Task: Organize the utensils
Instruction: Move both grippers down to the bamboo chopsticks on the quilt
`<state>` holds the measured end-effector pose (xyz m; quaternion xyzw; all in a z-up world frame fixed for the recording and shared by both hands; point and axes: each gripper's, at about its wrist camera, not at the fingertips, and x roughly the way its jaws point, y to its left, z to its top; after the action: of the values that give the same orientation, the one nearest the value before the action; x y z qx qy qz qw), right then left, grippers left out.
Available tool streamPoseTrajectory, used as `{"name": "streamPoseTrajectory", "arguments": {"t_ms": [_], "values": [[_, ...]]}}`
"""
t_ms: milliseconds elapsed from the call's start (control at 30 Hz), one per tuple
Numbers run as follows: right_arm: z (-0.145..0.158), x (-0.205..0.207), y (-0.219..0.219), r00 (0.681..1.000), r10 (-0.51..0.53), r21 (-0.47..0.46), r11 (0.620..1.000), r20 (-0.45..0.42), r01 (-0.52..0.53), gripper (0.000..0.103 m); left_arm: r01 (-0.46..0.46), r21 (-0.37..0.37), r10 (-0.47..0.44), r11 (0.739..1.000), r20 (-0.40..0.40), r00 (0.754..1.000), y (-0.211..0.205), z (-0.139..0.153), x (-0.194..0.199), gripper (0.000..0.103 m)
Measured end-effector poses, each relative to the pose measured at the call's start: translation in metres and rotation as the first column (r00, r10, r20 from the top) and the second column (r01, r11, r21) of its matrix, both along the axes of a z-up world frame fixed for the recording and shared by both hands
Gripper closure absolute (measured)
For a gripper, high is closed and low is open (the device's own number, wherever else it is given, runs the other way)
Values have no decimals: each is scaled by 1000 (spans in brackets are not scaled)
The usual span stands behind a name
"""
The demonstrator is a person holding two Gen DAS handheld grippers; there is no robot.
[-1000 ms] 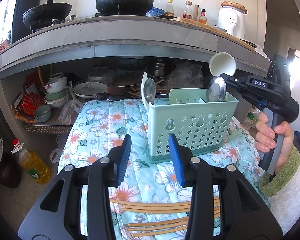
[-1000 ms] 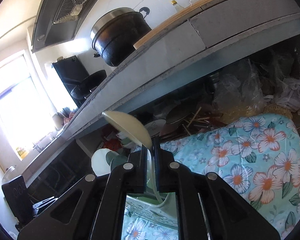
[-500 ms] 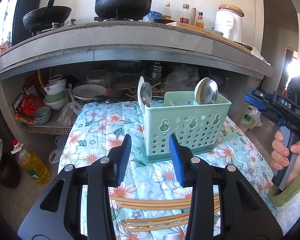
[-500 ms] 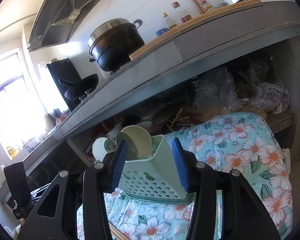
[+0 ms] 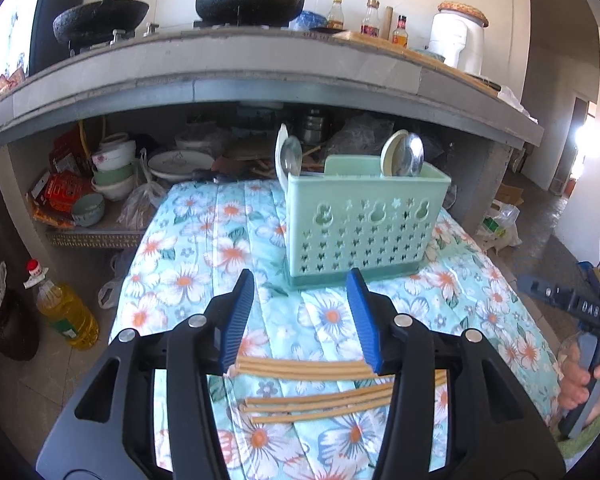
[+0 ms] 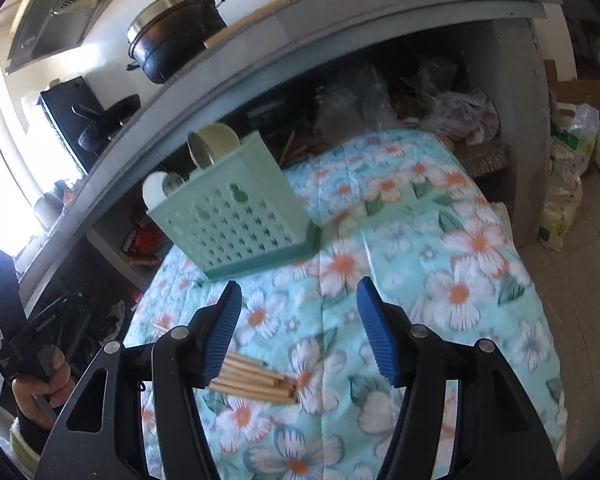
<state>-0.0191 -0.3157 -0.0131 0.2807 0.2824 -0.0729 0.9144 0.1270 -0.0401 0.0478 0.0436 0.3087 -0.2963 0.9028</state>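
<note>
Since the earlier frame, our right tongs (image 6: 300, 322) release the spoon into the caddy (image 5: 364, 222) at 12 o'clock; both tongs, left tongs (image 5: 300, 316) included, are opening, empty, above the chopsticks (image 5: 316, 386).

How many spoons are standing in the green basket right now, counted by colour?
Metal spoons: 2
White or cream spoons: 2
Total: 4 spoons, all standing in the green basket
</note>
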Motion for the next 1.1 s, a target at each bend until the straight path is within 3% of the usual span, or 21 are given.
{"name": "streamPoseTrajectory", "arguments": {"t_ms": [167,500,733,967,1100], "values": [[-23,-13,21,992,-40,-2,999,-118,40,40,-3,55,5,998,-46,999,0,-21,-7,51],[-46,-29,22,973,-91,-8,996,-210,92,28,2,212,19,977,-99,995,-24,-74,-15,50],[-62,-34,13,958,-114,48,990,-264,132,23,49,380,-40,923,-33,999,-69,-98,-22,46],[-67,-32,15,962,-87,61,993,-261,106,6,88,473,-136,877,69,988,-72,-96,-51,44],[-67,-31,20,960,-74,23,996,-270,83,6,101,517,-185,850,114,976,-69,-95,-68,43]]}}
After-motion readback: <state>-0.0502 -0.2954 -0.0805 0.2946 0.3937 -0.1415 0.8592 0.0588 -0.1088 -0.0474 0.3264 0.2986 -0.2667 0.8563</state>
